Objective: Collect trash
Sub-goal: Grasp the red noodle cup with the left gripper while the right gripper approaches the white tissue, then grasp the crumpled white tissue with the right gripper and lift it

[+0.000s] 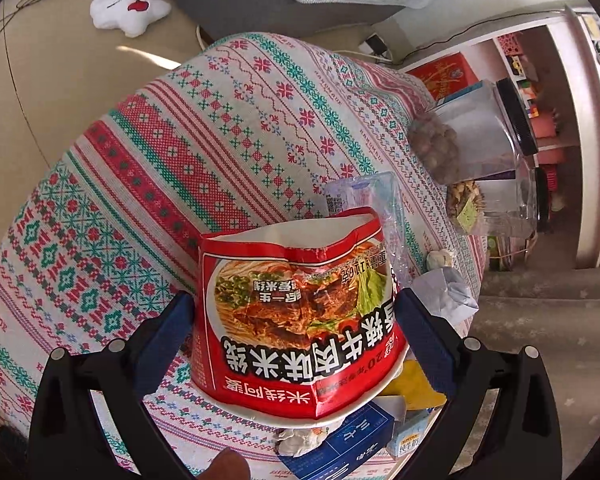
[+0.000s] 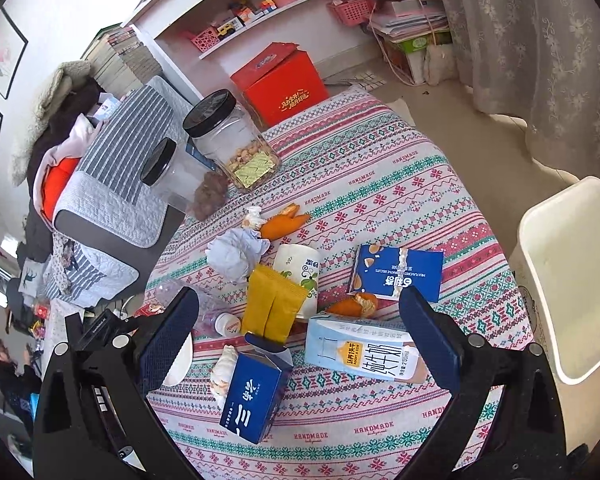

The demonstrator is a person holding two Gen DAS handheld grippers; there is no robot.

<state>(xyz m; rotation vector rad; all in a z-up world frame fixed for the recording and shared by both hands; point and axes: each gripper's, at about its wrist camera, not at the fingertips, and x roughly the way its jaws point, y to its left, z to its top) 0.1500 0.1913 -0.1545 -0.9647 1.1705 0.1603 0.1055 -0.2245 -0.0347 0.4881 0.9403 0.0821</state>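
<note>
My left gripper is shut on a crushed red instant noodle cup, held above the patterned tablecloth. My right gripper is open and empty above a pile of trash: a milk carton, a dark blue box, a yellow packet, a paper cup, a blue biscuit box, crumpled paper, orange peels and a squashed clear bottle. A white bin stands at the table's right edge.
Two clear black-lidded jars stand at the table's far left corner. A red box sits on the floor beyond the table. A grey striped sofa is at the left. A white plush toy lies on the floor.
</note>
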